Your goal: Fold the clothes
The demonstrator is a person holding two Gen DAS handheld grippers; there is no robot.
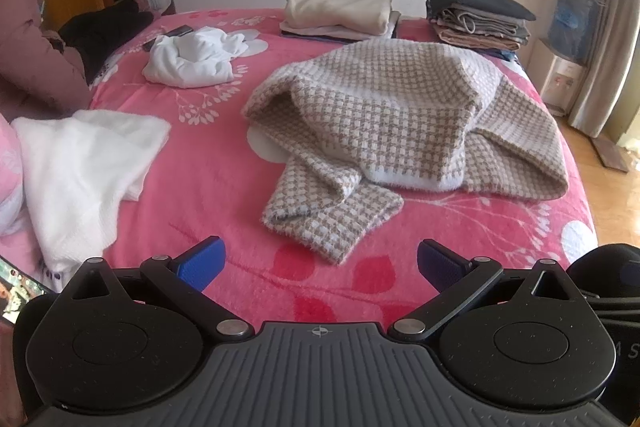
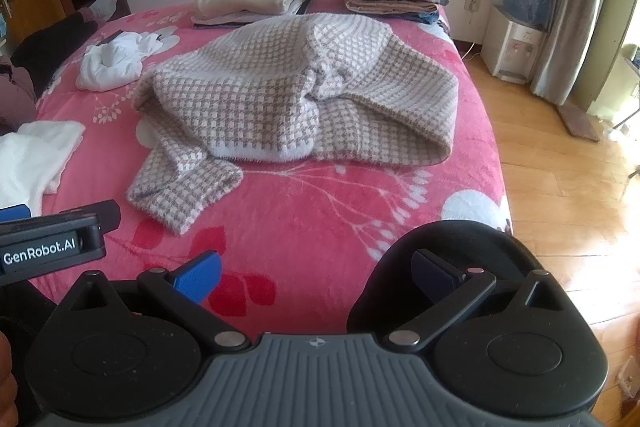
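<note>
Left wrist view: my left gripper, jaws wide apart, empty, above the pink blanket. Checked sweater rumpled mid-bed, one sleeve nearest me. White garment at left; two folded stacks at far edge.

Right wrist view: my right gripper, jaws spread, empty. Sweater ahead-left, untouched.

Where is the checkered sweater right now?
The checkered sweater lies crumpled mid-bed on the pink blanket in both views, in front of two folded piles, right of the white clothes.
</note>
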